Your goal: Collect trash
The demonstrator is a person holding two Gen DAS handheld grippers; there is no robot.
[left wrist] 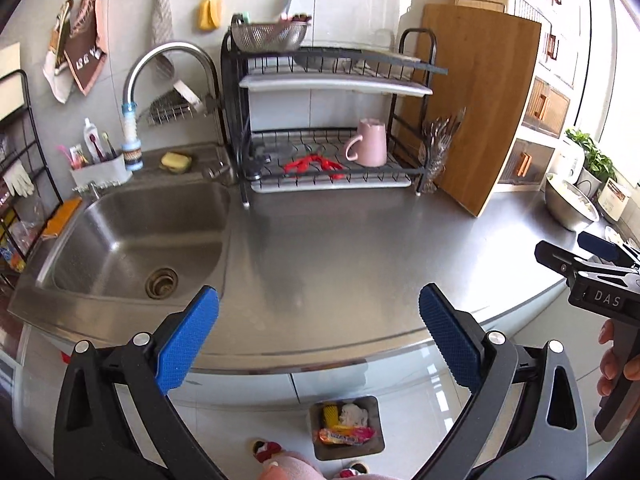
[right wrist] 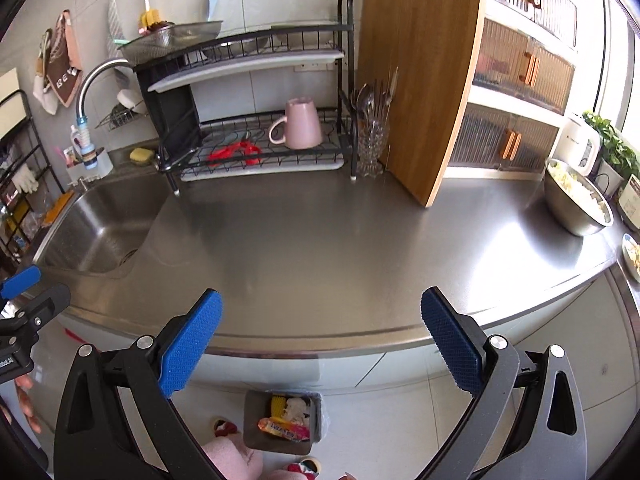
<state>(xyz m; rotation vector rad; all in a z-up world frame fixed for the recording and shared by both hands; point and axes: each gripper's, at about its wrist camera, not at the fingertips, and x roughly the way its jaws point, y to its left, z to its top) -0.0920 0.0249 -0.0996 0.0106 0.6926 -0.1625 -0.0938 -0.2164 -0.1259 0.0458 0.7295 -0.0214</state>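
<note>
A grey trash bin (left wrist: 376,408) stands on the floor below the counter edge; it also shows in the right wrist view (right wrist: 254,420). It holds a pink-orange snack wrapper (left wrist: 346,435) (right wrist: 284,429), a yellow item (left wrist: 330,414) and crumpled white paper (left wrist: 354,414). My left gripper (left wrist: 318,340) is open and empty above the steel counter's front edge (left wrist: 320,356). My right gripper (right wrist: 320,340) is open and empty too, over the same edge; it shows at the right of the left wrist view (left wrist: 568,252).
A sink (left wrist: 136,236) lies left. A dish rack (left wrist: 332,120) holds a pink mug (left wrist: 370,142) and a red item (left wrist: 314,165). A cutting board (left wrist: 476,100) leans at the back. A steel bowl (right wrist: 578,200) sits right.
</note>
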